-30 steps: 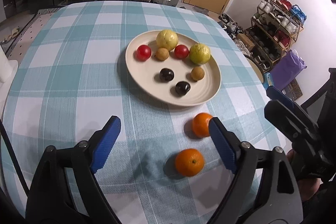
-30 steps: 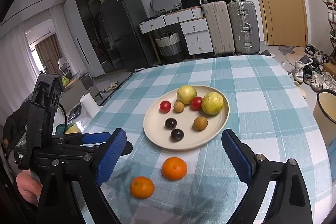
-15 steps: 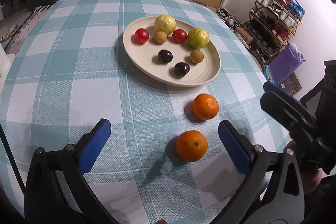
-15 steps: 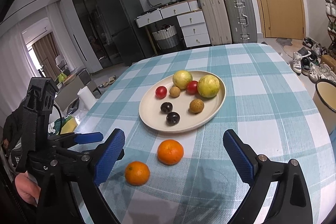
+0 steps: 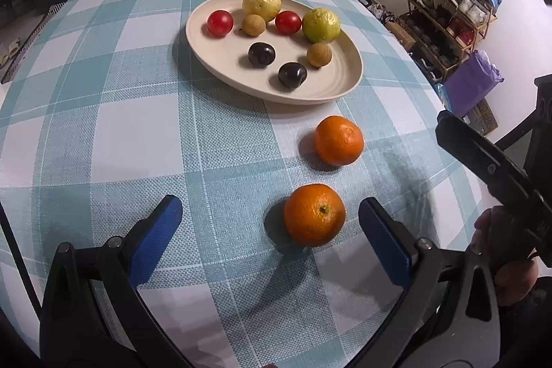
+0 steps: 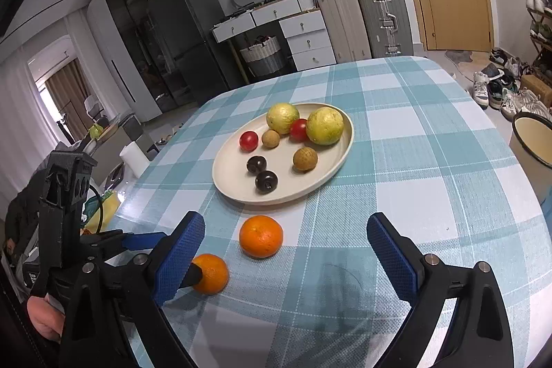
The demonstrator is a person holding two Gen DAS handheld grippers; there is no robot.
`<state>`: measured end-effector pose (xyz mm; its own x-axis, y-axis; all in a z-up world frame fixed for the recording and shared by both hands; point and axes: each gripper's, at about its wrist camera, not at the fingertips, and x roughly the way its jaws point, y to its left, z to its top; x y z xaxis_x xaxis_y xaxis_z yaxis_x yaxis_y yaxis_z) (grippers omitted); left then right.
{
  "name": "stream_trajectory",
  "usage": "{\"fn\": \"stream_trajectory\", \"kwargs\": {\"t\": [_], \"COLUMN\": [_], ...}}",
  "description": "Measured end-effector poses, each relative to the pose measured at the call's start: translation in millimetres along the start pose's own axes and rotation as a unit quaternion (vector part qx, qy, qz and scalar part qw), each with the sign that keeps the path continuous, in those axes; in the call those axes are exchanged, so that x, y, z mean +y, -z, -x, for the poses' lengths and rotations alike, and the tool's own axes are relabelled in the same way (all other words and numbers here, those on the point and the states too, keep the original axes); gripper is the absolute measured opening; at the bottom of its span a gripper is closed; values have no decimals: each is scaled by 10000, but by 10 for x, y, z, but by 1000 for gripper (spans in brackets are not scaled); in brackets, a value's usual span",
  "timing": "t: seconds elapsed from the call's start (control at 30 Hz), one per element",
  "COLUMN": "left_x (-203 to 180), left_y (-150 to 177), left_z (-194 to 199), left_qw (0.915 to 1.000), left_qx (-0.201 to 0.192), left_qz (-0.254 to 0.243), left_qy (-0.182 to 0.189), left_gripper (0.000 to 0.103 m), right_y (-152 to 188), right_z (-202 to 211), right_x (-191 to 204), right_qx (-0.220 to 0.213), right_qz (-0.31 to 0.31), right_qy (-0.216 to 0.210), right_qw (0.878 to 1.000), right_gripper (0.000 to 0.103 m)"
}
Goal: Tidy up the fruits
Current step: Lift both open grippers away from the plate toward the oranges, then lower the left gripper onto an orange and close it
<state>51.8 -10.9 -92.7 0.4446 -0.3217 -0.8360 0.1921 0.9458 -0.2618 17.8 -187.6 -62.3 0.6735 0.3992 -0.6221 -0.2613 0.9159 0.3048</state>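
Note:
Two oranges lie on the checked tablecloth in front of a cream plate [image 5: 345, 85] of fruit. In the left wrist view the near orange [image 5: 314, 214] sits between the open blue fingers of my left gripper [image 5: 276, 237]; the far orange [image 5: 338, 140] lies nearer the plate. In the right wrist view my right gripper [image 6: 286, 254] is open and empty, with the far orange [image 6: 261, 236] just ahead between its fingers and the near orange [image 6: 210, 274] by its left finger. The plate [image 6: 331, 175] holds two yellow-green guavas, two red tomatoes, two brown longans and two dark plums.
The table edge drops off at the right, with a shoe rack [image 5: 448, 19] and a purple bag [image 5: 472, 85] beyond it. A cream pot [image 6: 533, 140] stands past the right edge. Suitcases, drawers and a fridge line the far wall.
My left gripper has come forward and down, so the near orange now sits between its fingers. My right gripper has moved closer to the far orange. Both stay open.

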Motion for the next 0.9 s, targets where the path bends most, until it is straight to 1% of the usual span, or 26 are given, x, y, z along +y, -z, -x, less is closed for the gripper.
{"fn": "stream_trajectory", "kwargs": {"t": [0.13, 0.27, 0.33, 0.4, 0.53, 0.67, 0.73, 0.77, 0.9], "left_x": [-86, -146, -159, -173, -198, -220, -219, -223, -205], "left_y": [13, 24, 29, 35, 55, 71, 71, 71, 77], "left_z": [-17, -50, -71, -89, -128, -120, -126, -128, -128], "left_qw": [9997, 9995, 9995, 9993, 9988, 9982, 9979, 9975, 9967], "left_qx": [4, 44, 63, 94, 181, 181, 189, 200, 205], "left_qz": [-227, -309, -319, -356, -408, -458, -470, -505, -503], "left_qy": [-94, -7, 13, 56, 203, 341, 407, 458, 604], "left_gripper": [101, 100, 95, 81, 74, 53, 47, 36, 36], "right_y": [14, 27, 34, 43, 65, 86, 91, 93, 97], "right_z": [-21, -33, -41, -48, -60, -57, -53, -50, -65], "right_x": [-23, -39, -47, -56, -81, -106, -114, -116, -126], "right_qx": [52, 77, 92, 100, 139, 160, 164, 165, 198], "right_qz": [-18, -50, -64, -77, -119, -167, -181, -184, -208], "right_qy": [5, -2, -3, -6, -6, 3, 2, 4, 10], "right_qw": [10000, 10000, 9999, 9999, 9998, 9997, 9997, 9997, 9996], "right_gripper": [97, 97, 97, 97, 97, 97, 97, 97, 97]}}
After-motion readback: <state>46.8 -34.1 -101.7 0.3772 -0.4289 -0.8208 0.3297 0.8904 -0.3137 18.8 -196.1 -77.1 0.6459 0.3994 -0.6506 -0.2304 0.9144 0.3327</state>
